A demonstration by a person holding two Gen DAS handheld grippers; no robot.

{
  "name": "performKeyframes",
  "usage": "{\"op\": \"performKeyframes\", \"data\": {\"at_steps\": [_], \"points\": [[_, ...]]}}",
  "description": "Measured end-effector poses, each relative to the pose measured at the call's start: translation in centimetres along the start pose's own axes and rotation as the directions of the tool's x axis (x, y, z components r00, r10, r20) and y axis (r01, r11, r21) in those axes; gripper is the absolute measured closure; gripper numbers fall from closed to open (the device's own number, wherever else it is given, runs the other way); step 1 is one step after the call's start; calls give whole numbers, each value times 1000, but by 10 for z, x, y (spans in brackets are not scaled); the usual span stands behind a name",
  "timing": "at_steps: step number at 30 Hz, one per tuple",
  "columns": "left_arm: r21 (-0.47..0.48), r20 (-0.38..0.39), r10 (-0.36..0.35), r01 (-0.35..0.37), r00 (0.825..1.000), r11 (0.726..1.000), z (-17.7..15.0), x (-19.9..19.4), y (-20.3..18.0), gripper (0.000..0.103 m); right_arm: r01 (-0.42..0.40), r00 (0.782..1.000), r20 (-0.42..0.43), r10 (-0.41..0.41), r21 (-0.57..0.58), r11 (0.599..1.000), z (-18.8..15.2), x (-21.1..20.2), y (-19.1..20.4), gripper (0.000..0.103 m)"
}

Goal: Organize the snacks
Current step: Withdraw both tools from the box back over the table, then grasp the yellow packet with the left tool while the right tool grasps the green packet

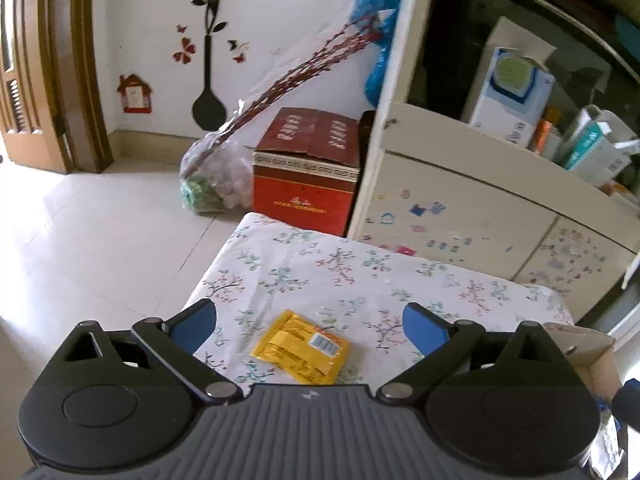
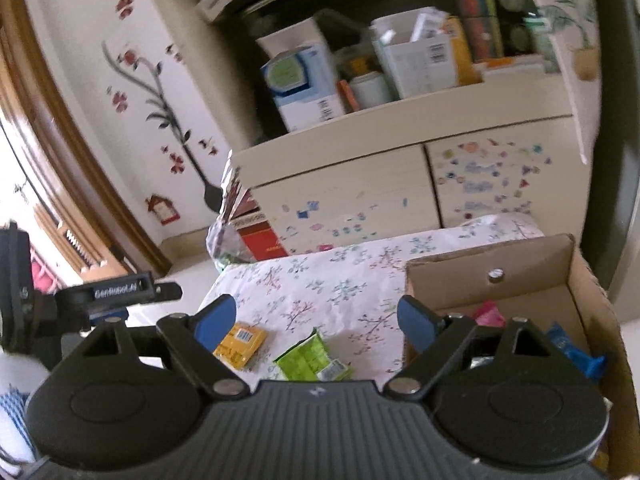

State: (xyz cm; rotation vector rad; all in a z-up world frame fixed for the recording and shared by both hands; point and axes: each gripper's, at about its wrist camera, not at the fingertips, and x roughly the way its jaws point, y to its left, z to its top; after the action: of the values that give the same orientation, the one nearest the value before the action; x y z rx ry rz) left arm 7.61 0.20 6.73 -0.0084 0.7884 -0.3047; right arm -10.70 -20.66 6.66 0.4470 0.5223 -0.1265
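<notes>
A yellow snack packet [image 1: 301, 348] lies on the floral tablecloth [image 1: 360, 272], between and just below the fingers of my left gripper [image 1: 310, 326], which is open and empty above it. In the right wrist view the same yellow packet [image 2: 240, 343] lies left of a green snack packet [image 2: 310, 360]. My right gripper [image 2: 316, 322] is open and empty, hovering over the green packet. A cardboard box [image 2: 496, 256] stands on the table at the right and holds a pink packet [image 2: 489, 316] and a blue packet [image 2: 576, 354].
A cream cabinet [image 2: 400, 184] with stickers and cluttered shelves stands behind the table. A red carton [image 1: 308, 172] and a plastic bag with branches [image 1: 212, 176] sit on the tiled floor [image 1: 100, 240] at the left. The left gripper's body [image 2: 120, 292] shows at the left in the right wrist view.
</notes>
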Motion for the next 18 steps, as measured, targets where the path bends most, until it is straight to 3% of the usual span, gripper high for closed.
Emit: {"op": "performKeyframes", "data": {"at_steps": [10,18], "points": [[8,-87,99,-99,991,995,-10,50,17,1,-22,998,-54,16,-119,993,-15,38,31,11],[-65,-166,100,-113,981,992,-10,93,29,1,-17,992,-129,-11,-212,977,-38,91,55,11]]}}
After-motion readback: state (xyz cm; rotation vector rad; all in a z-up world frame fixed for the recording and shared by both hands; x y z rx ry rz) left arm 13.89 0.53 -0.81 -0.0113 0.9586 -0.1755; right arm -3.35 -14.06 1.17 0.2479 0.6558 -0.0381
